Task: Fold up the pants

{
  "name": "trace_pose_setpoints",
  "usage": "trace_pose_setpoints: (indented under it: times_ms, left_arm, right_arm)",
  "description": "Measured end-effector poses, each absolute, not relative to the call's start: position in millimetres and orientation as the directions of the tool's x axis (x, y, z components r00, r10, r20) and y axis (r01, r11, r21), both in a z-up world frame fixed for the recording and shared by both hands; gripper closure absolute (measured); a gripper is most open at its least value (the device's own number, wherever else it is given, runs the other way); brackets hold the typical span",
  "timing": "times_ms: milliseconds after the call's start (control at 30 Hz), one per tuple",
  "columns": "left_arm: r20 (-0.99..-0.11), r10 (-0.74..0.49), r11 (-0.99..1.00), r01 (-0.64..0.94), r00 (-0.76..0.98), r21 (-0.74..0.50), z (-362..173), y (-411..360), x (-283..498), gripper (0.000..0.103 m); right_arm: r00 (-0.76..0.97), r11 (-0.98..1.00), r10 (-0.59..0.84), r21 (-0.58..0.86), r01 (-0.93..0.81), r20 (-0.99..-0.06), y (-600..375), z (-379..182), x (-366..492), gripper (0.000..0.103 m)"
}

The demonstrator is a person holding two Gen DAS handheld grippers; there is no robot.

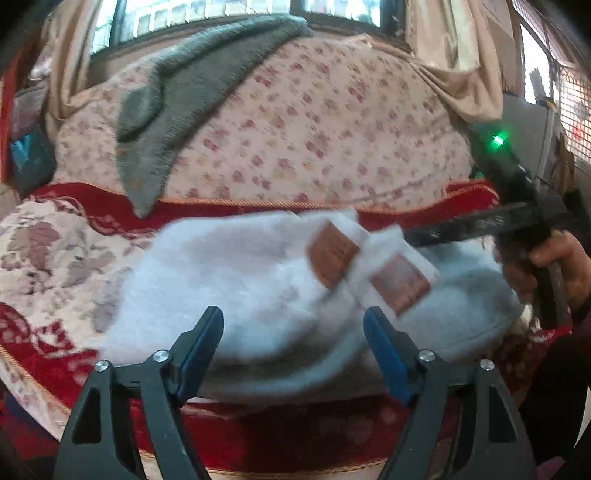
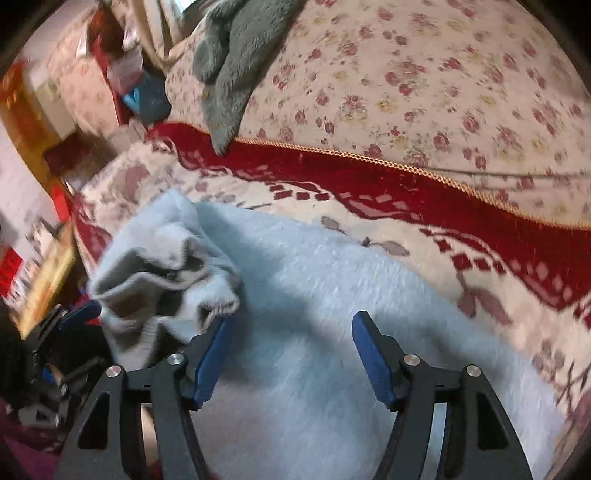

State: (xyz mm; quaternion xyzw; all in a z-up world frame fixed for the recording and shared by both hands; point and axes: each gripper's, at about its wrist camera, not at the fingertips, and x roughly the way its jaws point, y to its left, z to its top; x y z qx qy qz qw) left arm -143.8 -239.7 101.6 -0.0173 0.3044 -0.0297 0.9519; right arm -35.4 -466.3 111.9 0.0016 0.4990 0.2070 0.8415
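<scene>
Pale blue fleece pants (image 1: pixel 258 291) lie bunched on a red and cream patterned bed cover, with two brown labels (image 1: pixel 332 254) on top. My left gripper (image 1: pixel 293 325) is open just above the near edge of the pants. My right gripper (image 2: pixel 290 332) is open over the pants (image 2: pixel 332 295), with the gathered waistband (image 2: pixel 166 277) to its left. The right gripper's body (image 1: pixel 517 206) and the hand holding it show at the right in the left wrist view. The left gripper's blue fingertip (image 2: pixel 79 314) shows at the left edge in the right wrist view.
A grey fleece garment (image 1: pixel 177 96) lies over a floral quilt (image 1: pixel 332 122) behind the pants; it also shows in the right wrist view (image 2: pixel 232 66). The red cover (image 2: pixel 369 177) spreads around. Clutter and boxes (image 2: pixel 40 258) stand beside the bed at left. A window (image 1: pixel 221 14) is behind.
</scene>
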Motion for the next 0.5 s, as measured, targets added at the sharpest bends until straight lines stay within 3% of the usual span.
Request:
trace_pose_setpoints:
  times_ms: [167, 333, 500]
  left_arm:
    - [-0.549, -0.031, 0.999, 0.034, 0.835, -0.006, 121, -232, -136, 0.024]
    - [-0.568, -0.069, 0.988, 0.136, 0.820, 0.077, 111, -256, -124, 0.022]
    - [-0.574, -0.055, 0.970, 0.181, 0.817, 0.165, 92, -283, -104, 0.022]
  right_arm:
    - [0.474, 0.930, 0.333, 0.201, -0.307, -0.815, -459, 136, -47, 0.029]
    - [0.383, 0.835, 0.547, 0.456, -0.307, -0.744, -449, 136, -51, 0.025]
    - [0.385, 0.880, 0.474, 0.417, -0.226, -0.792, -442, 117, -42, 0.025]
